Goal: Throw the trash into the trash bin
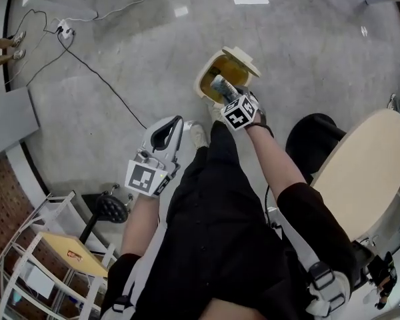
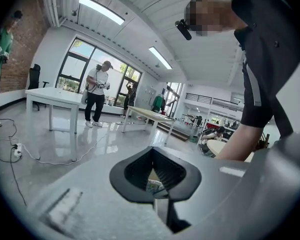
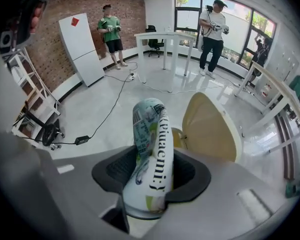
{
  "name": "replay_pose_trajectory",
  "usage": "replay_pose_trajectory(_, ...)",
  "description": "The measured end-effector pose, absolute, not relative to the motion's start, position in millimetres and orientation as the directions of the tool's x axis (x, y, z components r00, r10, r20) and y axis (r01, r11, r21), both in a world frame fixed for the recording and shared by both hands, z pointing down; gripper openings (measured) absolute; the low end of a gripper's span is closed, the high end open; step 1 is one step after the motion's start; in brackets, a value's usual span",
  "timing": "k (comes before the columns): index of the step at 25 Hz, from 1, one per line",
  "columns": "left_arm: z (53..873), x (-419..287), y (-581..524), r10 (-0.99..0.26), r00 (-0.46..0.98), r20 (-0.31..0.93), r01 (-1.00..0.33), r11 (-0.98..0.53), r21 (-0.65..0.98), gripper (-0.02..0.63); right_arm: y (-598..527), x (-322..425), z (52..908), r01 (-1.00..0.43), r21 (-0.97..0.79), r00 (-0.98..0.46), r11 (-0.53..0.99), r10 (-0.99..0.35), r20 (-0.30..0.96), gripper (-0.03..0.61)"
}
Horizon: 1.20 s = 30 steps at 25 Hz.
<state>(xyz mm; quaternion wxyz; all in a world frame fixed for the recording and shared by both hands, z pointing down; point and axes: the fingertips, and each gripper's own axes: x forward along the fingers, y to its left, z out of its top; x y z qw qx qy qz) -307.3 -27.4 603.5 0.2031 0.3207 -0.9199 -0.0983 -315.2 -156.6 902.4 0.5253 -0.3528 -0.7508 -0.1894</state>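
Observation:
The cream trash bin (image 1: 201, 80) stands on the floor with its lid (image 1: 244, 59) tipped open. My right gripper (image 1: 227, 93) points steeply down just over the opening, shut on a rolled white-and-green printed wrapper (image 1: 221, 85). In the right gripper view the wrapper (image 3: 151, 149) stands between the black pads (image 3: 190, 171), with the raised lid (image 3: 210, 126) right behind it. My left gripper (image 1: 177, 121) hangs lower left beside the person's leg, well short of the bin. Its jaws (image 2: 153, 156) meet at the tips and grip nothing. A scrap of print shows through their hollow.
A black cable (image 1: 100, 79) runs across the floor to a power strip (image 1: 65, 29) at the far left. A round wooden table (image 1: 367, 179) and a black stool (image 1: 317, 139) stand at the right, a white rack (image 1: 47, 252) at the lower left. People stand far off by white tables (image 3: 165, 36).

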Motion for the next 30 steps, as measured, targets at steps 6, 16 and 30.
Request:
replay_pose_trajectory(6,617,-303,-38,-0.635,-0.68,0.366,-0.55,0.772,0.318,0.002,-171,-331,956,0.694,-0.045,-0.164,0.719,0.218,0.962,0.188)
replay_pose_trajectory(16,639,-277,-31,-0.601,-0.678,0.424,-0.491,0.799,0.347,0.002,-171,-347,987,0.721,-0.011,-0.173,0.693,0.195,0.965,0.332)
replay_pose_trajectory(30,608,-276,-26,-0.622,-0.724,0.298,-0.537,0.78,0.321,0.002,-172,-347,865,0.603,0.038,-0.435,0.796,0.289,0.853,0.179)
